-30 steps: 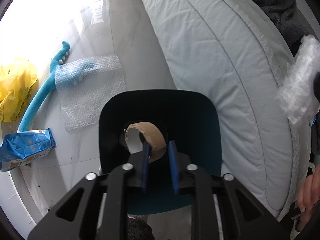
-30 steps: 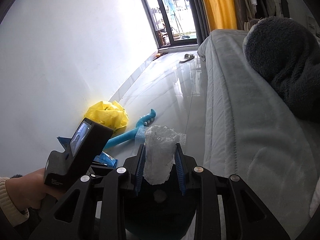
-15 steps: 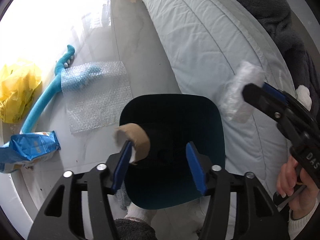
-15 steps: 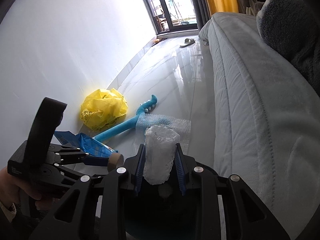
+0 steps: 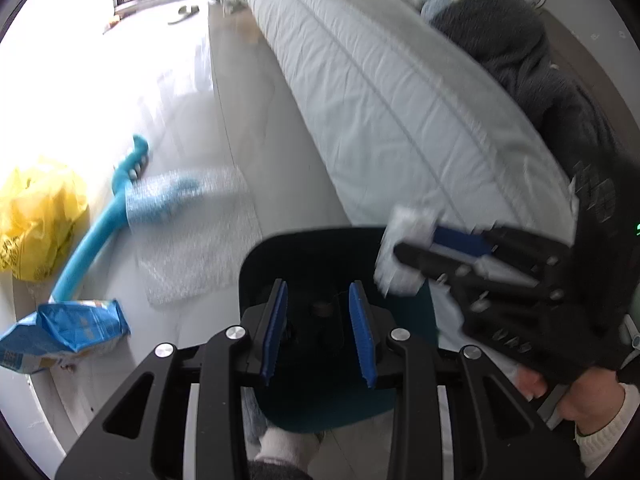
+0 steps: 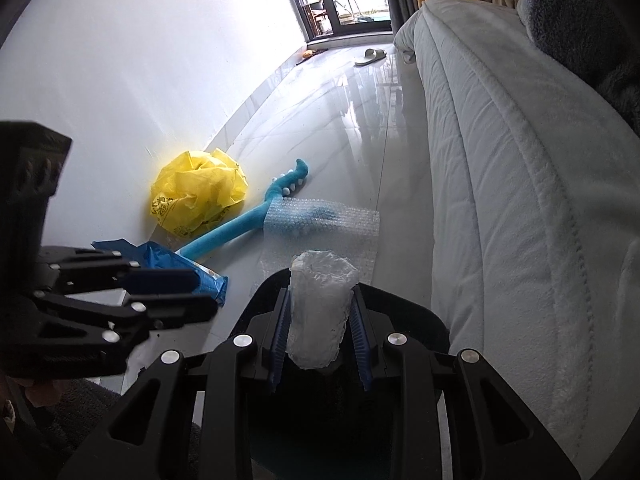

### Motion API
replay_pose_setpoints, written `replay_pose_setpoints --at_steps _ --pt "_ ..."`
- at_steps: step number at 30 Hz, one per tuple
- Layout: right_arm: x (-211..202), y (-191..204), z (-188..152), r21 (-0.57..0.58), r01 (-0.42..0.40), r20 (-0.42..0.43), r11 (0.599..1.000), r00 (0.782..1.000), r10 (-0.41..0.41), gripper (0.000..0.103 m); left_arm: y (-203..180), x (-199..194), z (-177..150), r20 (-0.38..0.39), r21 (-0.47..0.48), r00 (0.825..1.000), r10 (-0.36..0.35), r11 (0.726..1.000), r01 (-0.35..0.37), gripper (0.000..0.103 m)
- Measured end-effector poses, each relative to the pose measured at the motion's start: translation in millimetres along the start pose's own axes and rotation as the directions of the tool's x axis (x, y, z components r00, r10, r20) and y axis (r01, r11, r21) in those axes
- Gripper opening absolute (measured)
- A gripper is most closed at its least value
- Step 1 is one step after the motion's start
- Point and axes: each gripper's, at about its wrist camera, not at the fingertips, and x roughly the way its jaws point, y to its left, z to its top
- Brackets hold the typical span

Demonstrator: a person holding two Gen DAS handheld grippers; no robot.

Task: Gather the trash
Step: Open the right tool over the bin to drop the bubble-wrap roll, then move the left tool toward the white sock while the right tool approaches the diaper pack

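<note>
My left gripper [image 5: 319, 330] hangs over the dark teal bin [image 5: 256, 268]. Its jaws are closing and nothing is between the blue pads. No cardboard tube shows in the bin's dark inside. My right gripper [image 6: 320, 322] is shut on a crumpled wad of clear plastic [image 6: 320, 304], held above the bin's rim [image 6: 404, 304]. In the left wrist view that wad [image 5: 400, 240] sits at the bin's far right edge, in the right gripper [image 5: 404, 250]. The left gripper [image 6: 206, 292] appears at the left of the right wrist view.
On the glossy floor lie a bubble wrap sheet [image 6: 324, 220], a blue long-handled toy [image 6: 240, 228], a yellow plastic bag [image 6: 196, 196] and a blue snack packet [image 6: 172, 264] by the white wall. A pale bed [image 5: 400, 100] runs along the right with a dark blanket [image 5: 520, 40].
The left gripper let go of the cardboard tube, which is now out of sight, then rose and narrowed its jaws. The right gripper came down over the bin with the plastic wad.
</note>
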Motion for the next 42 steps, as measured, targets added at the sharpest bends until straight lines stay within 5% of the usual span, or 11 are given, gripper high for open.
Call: replay_pose_setpoints --at_steps 8,17,27,33,42 --pt "29 -9 -15 0.073 -0.001 -0.113 0.997 0.994 0.009 0.03 -9 -37 12 0.2 0.018 0.98 -0.008 1.0 0.005 0.049" --pt "46 -7 -27 0.07 0.017 -0.176 0.997 0.984 -0.005 0.031 -32 -69 18 0.356 0.082 0.934 -0.027 0.997 -0.002 0.061" --pt "47 1 -40 0.043 0.007 -0.24 0.999 0.971 0.004 0.037 -55 -113 22 0.543 0.09 0.838 -0.05 0.996 0.001 0.071" --pt "18 5 -41 0.034 -0.023 -0.2 0.999 0.979 0.03 0.054 -79 -132 24 0.614 0.113 0.787 -0.062 0.993 -0.01 0.078" --pt "-49 7 -38 -0.006 -0.176 -0.037 0.984 0.984 0.176 0.055 -119 -137 24 0.646 0.145 0.759 -0.084 0.989 -0.013 0.085"
